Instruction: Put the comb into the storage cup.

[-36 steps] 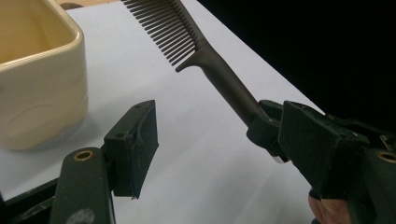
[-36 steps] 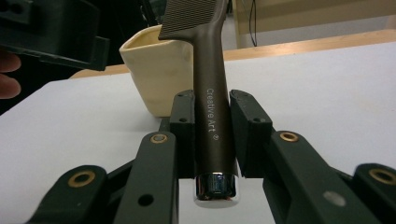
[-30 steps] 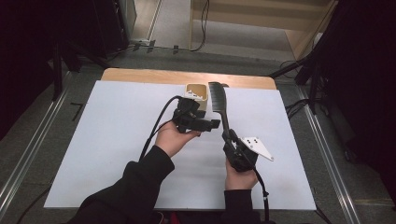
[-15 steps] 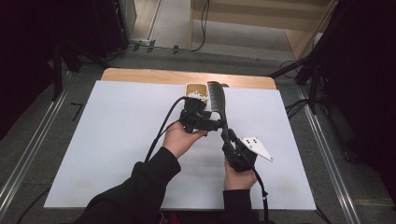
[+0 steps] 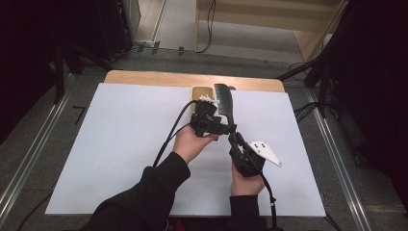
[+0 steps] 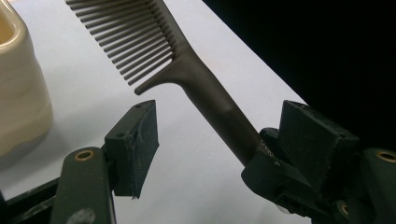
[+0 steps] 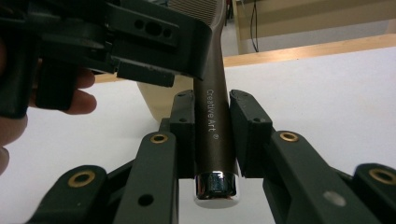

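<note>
A dark brown wide-tooth comb (image 5: 225, 102) stands off the table, teeth end pointing away from me. My right gripper (image 5: 234, 140) is shut on its handle; in the right gripper view both pads (image 7: 247, 126) press the comb handle (image 7: 212, 116) just above its chrome end cap. My left gripper (image 5: 210, 123) sits beside the comb from the left, open. In the left gripper view the comb handle (image 6: 212, 105) runs between its spread jaws, nearer the right one, and neither pad (image 6: 140, 140) touches it.
A cream cup (image 5: 201, 93) stands on the white mat (image 5: 120, 144) just behind the left gripper, close to the comb's teeth. The mat covers a wooden table whose far edge (image 5: 159, 77) shows. Metal rails and dark floor flank the table.
My left gripper has shifted a little to the right, closer to the comb handle. The right gripper and comb have stayed where they were.
</note>
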`<state>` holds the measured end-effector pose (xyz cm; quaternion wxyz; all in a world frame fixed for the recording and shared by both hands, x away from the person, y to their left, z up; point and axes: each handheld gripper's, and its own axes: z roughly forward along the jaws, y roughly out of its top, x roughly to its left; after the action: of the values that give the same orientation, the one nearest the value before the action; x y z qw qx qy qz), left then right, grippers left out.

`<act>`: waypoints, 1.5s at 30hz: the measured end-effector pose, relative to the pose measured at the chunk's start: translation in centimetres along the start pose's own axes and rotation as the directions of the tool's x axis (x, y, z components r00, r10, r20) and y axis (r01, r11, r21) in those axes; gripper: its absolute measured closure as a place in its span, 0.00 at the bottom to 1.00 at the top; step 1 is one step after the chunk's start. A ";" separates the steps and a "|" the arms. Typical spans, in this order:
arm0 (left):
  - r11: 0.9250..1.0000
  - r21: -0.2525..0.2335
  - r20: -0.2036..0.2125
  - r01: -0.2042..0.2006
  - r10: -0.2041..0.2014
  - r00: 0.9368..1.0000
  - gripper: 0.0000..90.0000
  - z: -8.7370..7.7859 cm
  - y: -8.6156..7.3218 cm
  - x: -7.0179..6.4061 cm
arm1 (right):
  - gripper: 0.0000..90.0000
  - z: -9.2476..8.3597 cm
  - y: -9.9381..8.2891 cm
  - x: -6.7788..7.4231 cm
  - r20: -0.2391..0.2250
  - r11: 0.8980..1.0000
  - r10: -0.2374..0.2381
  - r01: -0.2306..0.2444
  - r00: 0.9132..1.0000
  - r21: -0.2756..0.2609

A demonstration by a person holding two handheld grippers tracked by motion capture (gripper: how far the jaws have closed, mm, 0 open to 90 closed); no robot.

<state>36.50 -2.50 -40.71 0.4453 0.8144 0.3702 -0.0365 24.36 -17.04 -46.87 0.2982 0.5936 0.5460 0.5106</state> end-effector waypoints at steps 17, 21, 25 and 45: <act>0.998 -0.020 -0.003 0.056 -0.056 0.998 0.43 1.0 0.2 0.3 | 0.78 -0.1 -0.1 1.0 -0.018 1.000 -0.005 0.004 1.000 -0.017; 0.998 -0.038 -0.016 0.059 -0.060 0.998 0.50 0.8 0.2 0.3 | 0.78 -0.1 -0.1 1.0 -0.024 1.000 0.002 -0.002 1.000 -0.020; 0.995 -0.040 0.005 0.091 -0.090 0.996 0.58 0.9 0.0 0.6 | 0.78 -0.1 -0.1 1.1 -0.029 1.000 0.003 -0.004 1.000 -0.026; 0.992 -0.012 0.065 0.124 -0.123 0.990 0.71 1.0 -0.1 1.0 | 0.78 0.3 -0.4 1.0 -0.034 1.000 0.022 -0.022 0.999 0.012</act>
<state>37.47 -2.62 -41.73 0.4603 0.7849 0.4056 -0.0870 24.39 -15.92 -47.03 0.2797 0.5924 0.5473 0.5209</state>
